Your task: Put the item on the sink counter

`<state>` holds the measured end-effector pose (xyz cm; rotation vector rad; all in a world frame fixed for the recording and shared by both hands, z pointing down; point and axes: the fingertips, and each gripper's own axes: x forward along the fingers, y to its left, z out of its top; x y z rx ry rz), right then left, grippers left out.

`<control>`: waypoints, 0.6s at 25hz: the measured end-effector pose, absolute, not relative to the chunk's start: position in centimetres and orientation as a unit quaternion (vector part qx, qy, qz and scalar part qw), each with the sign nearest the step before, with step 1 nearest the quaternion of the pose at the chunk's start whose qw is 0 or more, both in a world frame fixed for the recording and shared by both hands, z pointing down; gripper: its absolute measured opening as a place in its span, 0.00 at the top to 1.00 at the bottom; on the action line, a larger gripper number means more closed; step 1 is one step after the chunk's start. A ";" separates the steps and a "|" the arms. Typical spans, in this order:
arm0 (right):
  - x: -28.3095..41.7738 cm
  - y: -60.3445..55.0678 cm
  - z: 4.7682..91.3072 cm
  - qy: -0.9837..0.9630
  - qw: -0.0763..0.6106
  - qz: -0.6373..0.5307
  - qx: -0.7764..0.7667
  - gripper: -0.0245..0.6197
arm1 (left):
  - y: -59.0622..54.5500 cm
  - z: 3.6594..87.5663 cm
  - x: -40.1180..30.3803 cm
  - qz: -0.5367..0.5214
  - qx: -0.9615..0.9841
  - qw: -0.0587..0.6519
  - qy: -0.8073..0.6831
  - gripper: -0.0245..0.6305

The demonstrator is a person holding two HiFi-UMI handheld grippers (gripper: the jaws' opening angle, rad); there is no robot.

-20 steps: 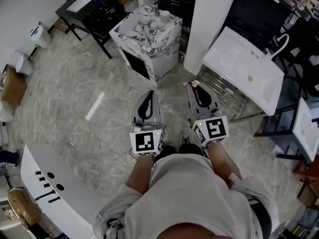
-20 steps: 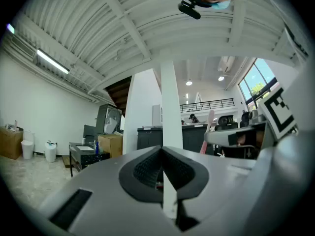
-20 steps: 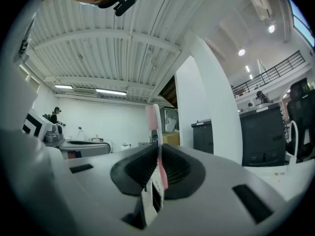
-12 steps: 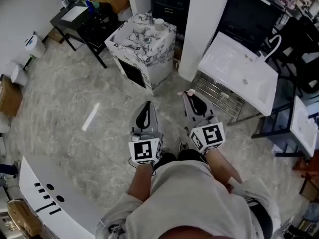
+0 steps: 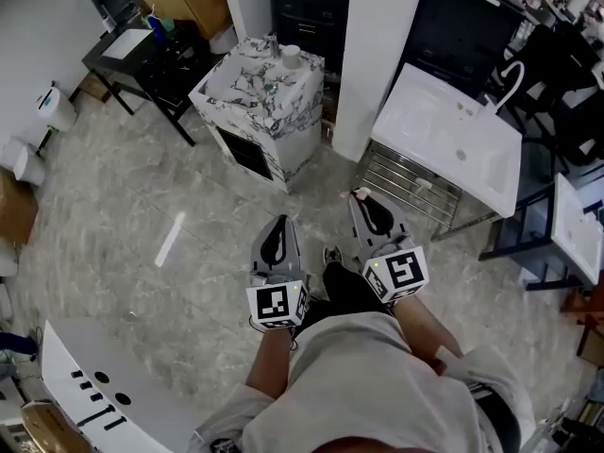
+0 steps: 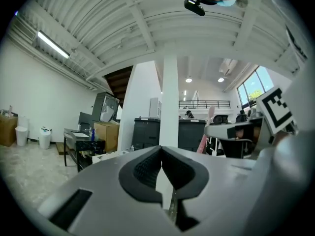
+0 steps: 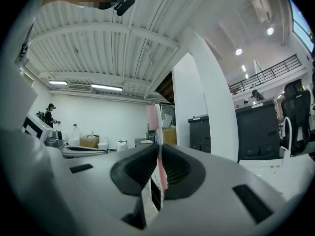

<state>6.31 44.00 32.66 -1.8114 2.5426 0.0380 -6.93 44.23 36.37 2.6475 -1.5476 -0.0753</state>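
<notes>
My right gripper (image 5: 361, 199) is shut on a pink toothbrush (image 5: 356, 194), whose bristled head (image 7: 152, 116) sticks up past the jaws in the right gripper view. My left gripper (image 5: 278, 223) is held beside it, shut with nothing between its pads (image 6: 147, 168). Both hang at waist height over the marble floor. The white sink counter (image 5: 429, 149) with its curved faucet (image 5: 512, 81) stands ahead and to the right, beyond the right gripper; its white edge (image 7: 290, 163) also shows in the right gripper view.
A white column (image 5: 377, 55) rises just left of the sink. A marble-patterned cabinet (image 5: 260, 92) stands ahead on the left, a black table (image 5: 132, 50) beyond it. A wire rack (image 5: 411, 185) sits under the sink. A white counter (image 5: 85, 385) curves at the lower left.
The person has walked forward: the cabinet, column and sink have slid closer and leftward in the head view. Both grippers keep the same pose, the right one still holding the toothbrush.
</notes>
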 end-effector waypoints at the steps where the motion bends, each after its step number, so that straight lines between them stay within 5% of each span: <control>1: 6.2 43.4 32.7 0.815 0.010 0.011 -0.579 0.92 | 43.9 36.5 -7.2 -0.024 0.861 0.038 -0.506 0.95; 15: 3.1 31.7 33.1 0.841 0.018 0.007 -0.541 0.92 | 34.5 37.0 -10.5 -0.003 0.835 0.032 -0.550 0.95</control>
